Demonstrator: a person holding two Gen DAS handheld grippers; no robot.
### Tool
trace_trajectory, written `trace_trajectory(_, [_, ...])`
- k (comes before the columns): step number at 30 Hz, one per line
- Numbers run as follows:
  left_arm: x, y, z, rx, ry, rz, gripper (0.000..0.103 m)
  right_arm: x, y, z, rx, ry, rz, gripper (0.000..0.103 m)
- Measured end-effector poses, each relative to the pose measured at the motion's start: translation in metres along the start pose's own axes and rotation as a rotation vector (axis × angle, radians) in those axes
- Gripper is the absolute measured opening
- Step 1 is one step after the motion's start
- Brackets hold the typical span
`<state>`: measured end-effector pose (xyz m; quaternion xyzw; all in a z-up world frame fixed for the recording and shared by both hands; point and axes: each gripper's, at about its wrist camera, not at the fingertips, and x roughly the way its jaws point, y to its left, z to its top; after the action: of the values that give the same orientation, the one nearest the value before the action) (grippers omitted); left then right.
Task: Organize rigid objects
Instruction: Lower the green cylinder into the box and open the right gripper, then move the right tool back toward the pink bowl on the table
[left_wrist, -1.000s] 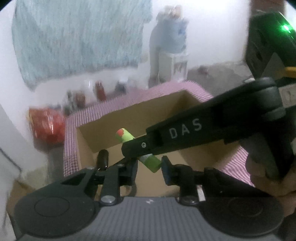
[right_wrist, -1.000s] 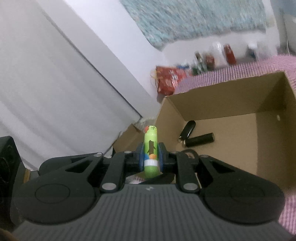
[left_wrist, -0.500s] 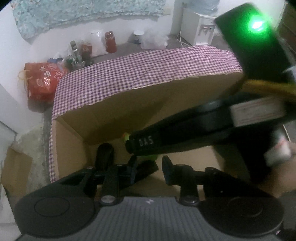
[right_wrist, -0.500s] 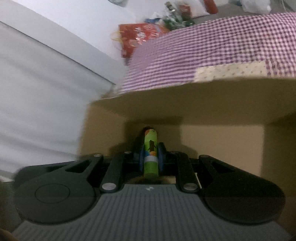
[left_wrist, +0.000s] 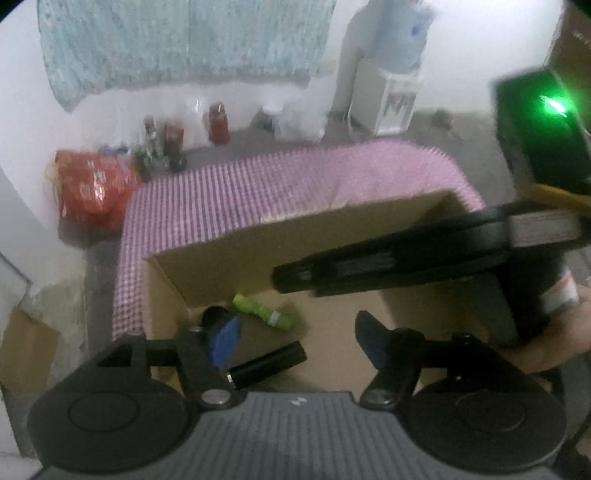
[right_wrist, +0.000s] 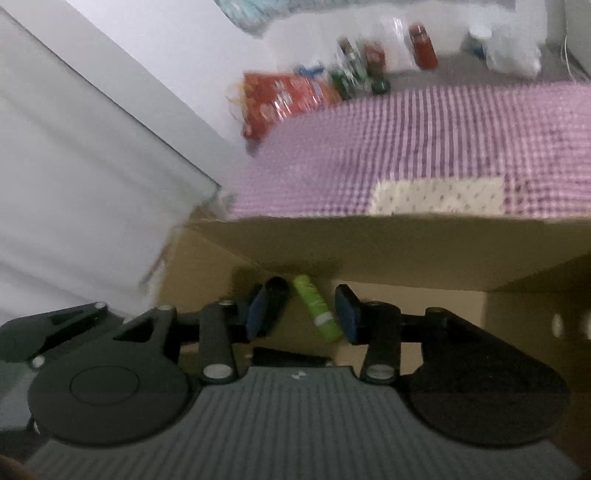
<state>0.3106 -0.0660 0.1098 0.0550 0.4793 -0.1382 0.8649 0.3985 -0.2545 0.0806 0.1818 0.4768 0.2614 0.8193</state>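
A green tube (left_wrist: 264, 312) lies on the floor of an open cardboard box (left_wrist: 258, 254); it also shows in the right wrist view (right_wrist: 317, 308). A black cylinder (left_wrist: 267, 364) and another black object (left_wrist: 214, 315) lie beside it. My left gripper (left_wrist: 299, 341) is open and empty above the box. My right gripper (right_wrist: 302, 312) is open above the tube, not touching it; in the left wrist view it reaches over the box (left_wrist: 388, 266).
The box sits on a purple checked cloth (left_wrist: 280, 188). Beyond its far edge are a red bag (left_wrist: 92, 188), several bottles (left_wrist: 166, 144) and a white water dispenser (left_wrist: 391, 92) on the floor. A white wall (right_wrist: 74, 166) stands at the left.
My right gripper has opened and let go of the green tube, which now lies in the box. My left gripper has opened wider. Both cameras have tilted up.
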Motion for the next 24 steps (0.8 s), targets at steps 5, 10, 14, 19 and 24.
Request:
trace_trajectory(5, [-0.074, 0.000, -0.021, 0.000, -0.132, -0.042, 0.074, -0.099, 0.017, -0.034, -0.024, -0.167, 0.052, 0.058])
trace_trajectory(10, [-0.144, -0.008, -0.071, -0.106, -0.305, -0.032, 0.101, -0.203, 0.034, -0.108, -0.109, -0.383, 0.082, 0.089])
trace_trajectory(14, [-0.162, -0.016, -0.122, -0.190, -0.327, -0.040, 0.103, -0.242, 0.034, -0.175, -0.174, -0.470, 0.071, 0.102])
trace_trajectory(19, [-0.162, -0.012, -0.190, -0.324, -0.354, -0.083, 0.103, -0.249, 0.032, -0.246, -0.221, -0.489, 0.001, 0.102])
trace_trajectory(24, [-0.142, -0.013, -0.226, -0.324, -0.313, -0.097, 0.103, -0.217, 0.037, -0.292, -0.278, -0.489, -0.203, 0.102])
